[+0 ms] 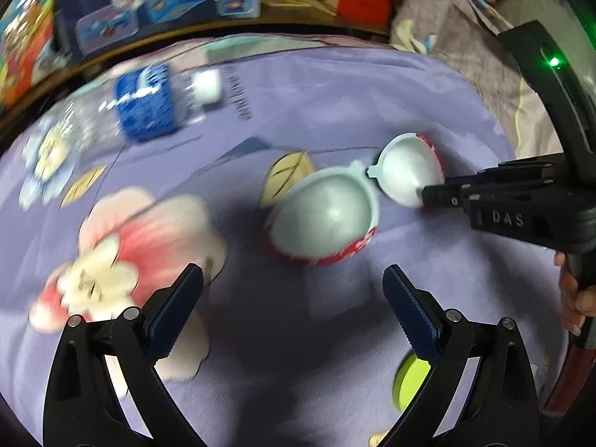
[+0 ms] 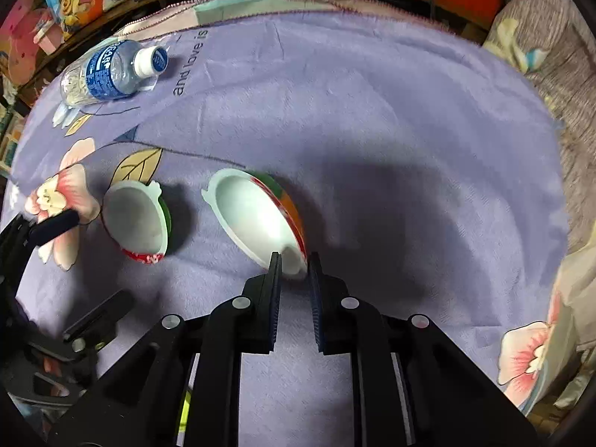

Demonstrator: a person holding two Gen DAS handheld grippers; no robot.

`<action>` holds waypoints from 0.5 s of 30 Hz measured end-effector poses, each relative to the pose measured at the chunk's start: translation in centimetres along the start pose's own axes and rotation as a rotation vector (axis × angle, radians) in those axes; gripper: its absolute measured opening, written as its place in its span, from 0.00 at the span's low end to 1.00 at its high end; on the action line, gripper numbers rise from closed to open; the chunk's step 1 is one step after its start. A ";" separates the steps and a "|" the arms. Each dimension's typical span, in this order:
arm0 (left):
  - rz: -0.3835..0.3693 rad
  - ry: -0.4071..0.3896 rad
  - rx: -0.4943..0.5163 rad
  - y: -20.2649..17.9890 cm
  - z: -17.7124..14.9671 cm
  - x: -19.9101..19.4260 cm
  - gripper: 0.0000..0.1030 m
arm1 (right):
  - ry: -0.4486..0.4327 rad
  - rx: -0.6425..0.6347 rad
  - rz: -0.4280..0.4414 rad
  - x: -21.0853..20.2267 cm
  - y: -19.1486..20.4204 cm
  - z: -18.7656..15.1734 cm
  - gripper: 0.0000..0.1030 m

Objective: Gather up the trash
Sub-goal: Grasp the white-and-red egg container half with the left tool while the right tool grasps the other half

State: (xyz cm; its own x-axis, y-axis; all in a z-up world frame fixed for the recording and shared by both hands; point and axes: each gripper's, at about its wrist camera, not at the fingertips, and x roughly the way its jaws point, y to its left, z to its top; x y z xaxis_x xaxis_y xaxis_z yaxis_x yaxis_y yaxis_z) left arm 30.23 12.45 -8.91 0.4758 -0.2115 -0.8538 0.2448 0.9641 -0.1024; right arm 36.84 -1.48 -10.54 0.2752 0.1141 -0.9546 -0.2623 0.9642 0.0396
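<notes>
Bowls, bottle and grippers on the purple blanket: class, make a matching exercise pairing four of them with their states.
Things:
1. plastic bottle
2. left bowl
3. right bowl
4. left gripper

States:
A. rim pinched in the right gripper
B. jaws wide apart, nothing between them
C. lying on its side, capped
D. resting free on the blanket

Pairs: 1-C, 2-D, 3-A, 4-B

Two cups [image 2: 136, 219] [image 2: 257, 219] side by side on blanket [image 2: 372, 111], bottle [image 2: 108, 72] behind.

Two cups [image 2: 136, 219] [image 2: 257, 219] lie near each other on the cloth [image 2: 372, 111], with a thin gap between. A bottle [image 2: 108, 72] lies far behind. Bare cloth is seen to the right.
</notes>
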 end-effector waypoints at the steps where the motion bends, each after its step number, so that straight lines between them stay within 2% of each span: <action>1: 0.002 -0.002 0.021 -0.4 0.3 0.2 0.94 | -0.001 0.010 0.013 -0.1 -0.2 0.0 0.16; 2: 0.005 -0.006 0.040 -0.7 0.6 0.4 0.94 | -0.004 0.012 0.027 -0.2 -0.3 0.1 0.24; 3: 0.005 -0.008 0.051 -1.0 0.9 0.5 0.94 | -0.011 0.009 0.035 -0.5 -0.5 -0.1 0.38; 5: 0.001 -0.010 0.070 -1.3 1.3 0.9 0.94 | -0.029 -0.018 0.034 -0.7 -0.1 0.1 0.50; 9: -0.007 -0.022 0.128 -2.1 2.3 2.0 0.94 | -0.035 -0.032 0.038 -0.5 0.0 0.9 0.51; 10: -0.014 -0.024 0.125 -2.0 2.4 2.1 0.89 | -0.039 -0.027 0.038 -0.6 0.0 1.0 0.51; 11: -0.027 -0.023 0.119 -1.9 2.6 2.3 0.71 | -0.042 -0.017 0.039 -0.6 -0.4 1.1 0.51; 12: -0.046 -0.006 0.109 -1.7 2.7 2.7 0.67 | -0.043 -0.011 0.039 -0.6 -0.9 1.2 0.51; 15: -0.063 -0.017 0.091 -1.3 2.4 2.6 0.66 | -0.036 0.000 0.040 -0.4 -1.7 1.0 0.51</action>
State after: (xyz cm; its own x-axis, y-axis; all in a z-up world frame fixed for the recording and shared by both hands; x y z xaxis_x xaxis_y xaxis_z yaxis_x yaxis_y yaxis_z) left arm 33.16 10.30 -9.78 0.4713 -0.2748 -0.8381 0.3501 0.9304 -0.1082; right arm 38.09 -2.93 -9.94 0.2974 0.1607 -0.9411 -0.2734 0.9588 0.0773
